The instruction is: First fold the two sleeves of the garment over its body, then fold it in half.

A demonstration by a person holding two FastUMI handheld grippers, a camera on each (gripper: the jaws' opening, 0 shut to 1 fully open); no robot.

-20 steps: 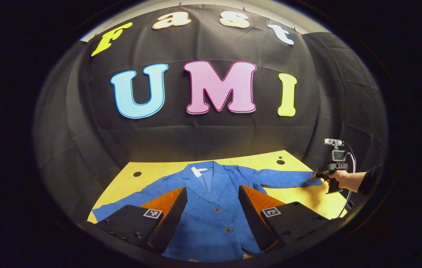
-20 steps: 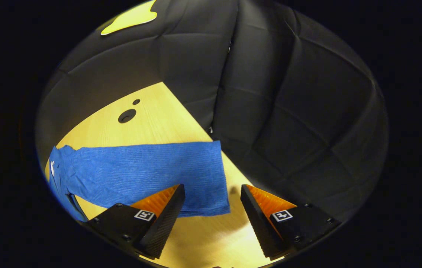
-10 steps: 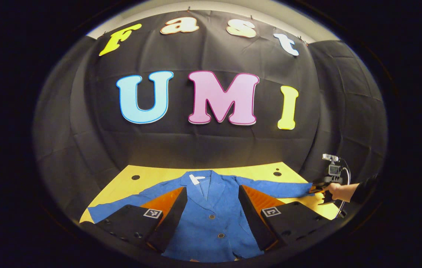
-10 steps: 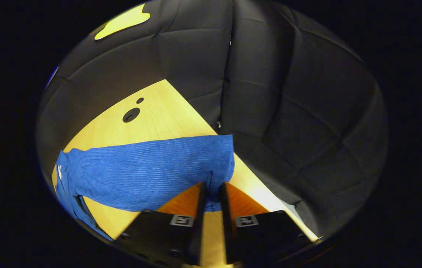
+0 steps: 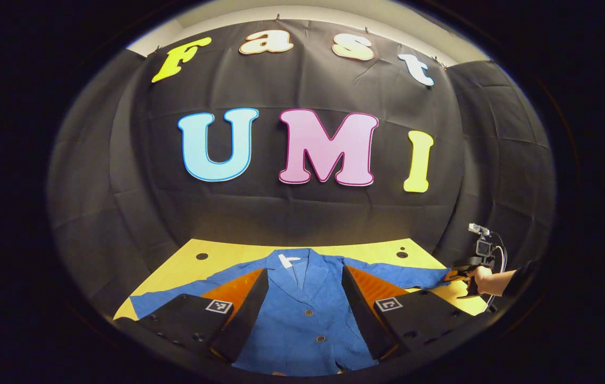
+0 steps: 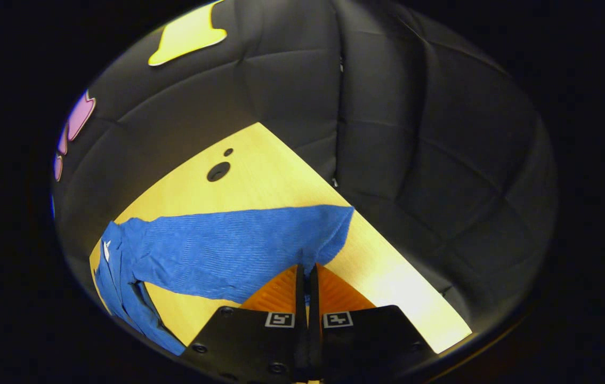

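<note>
right cuff pinched, jacket flat on the tabletop

left gripper view: a blue jacket lies face up on the yellow tabletop, buttoned, collar toward the wall, both sleeves spread out sideways. the left hand-held gripper hangs above its front with fingers wide apart, holding nothing. far right, a hand holds the right hand-held gripper at the end of the right sleeve.

right gripper view: the right hand-held gripper has its fingers pressed together on the sleeve's near cuff edge. the ribbed blue sleeve runs flat leftward to the jacket body.
</note>
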